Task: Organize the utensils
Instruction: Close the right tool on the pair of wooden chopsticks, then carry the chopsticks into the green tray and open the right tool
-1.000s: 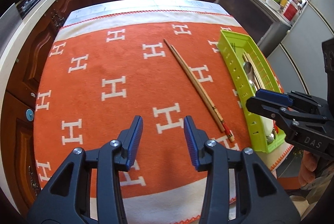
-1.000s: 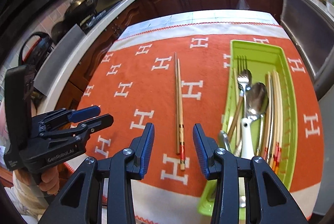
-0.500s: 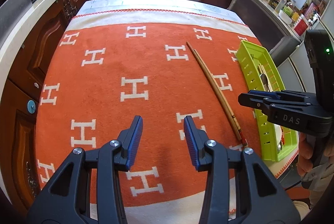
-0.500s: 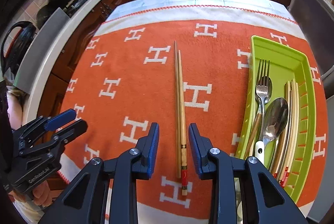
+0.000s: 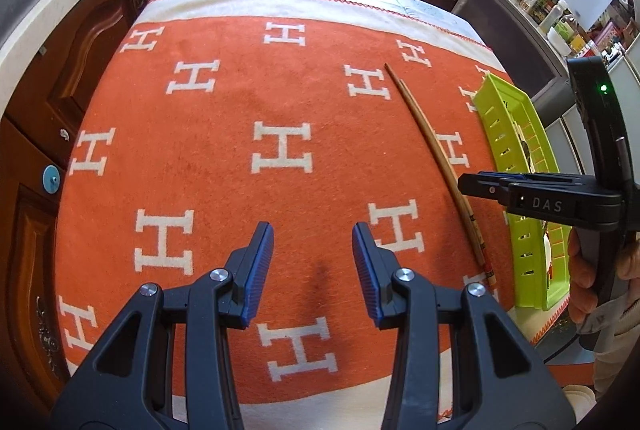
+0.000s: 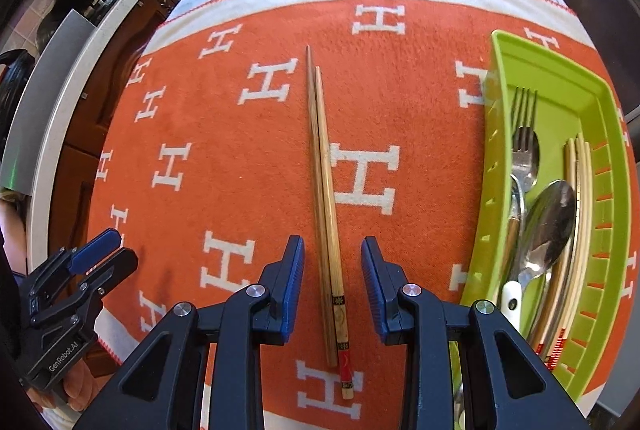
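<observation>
I see the orange blanket (image 6: 224,165) over the table, green tray (image 6: 608,213) at its right edge with fork, spoon and chopsticks inside. Loose chopstick pair (image 6: 326,230) lies flat on the blanket, between my right gripper's (image 6: 332,270) spread jaws, untouched. Left gripper (image 5: 312,262) spread, empty.

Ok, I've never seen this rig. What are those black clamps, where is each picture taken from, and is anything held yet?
There is no robot arm: a person holds a two-finger gripper in each hand, each with a camera looking along its fingers. The left gripper hangs open over the orange cloth, holding nothing. In the right view, the right gripper straddles a pair of chopsticks lying on the cloth; its jaws have just been closing, but the pads do not touch them yet. The green tray to their right already holds a fork, a spoon and more chopsticks.
</observation>
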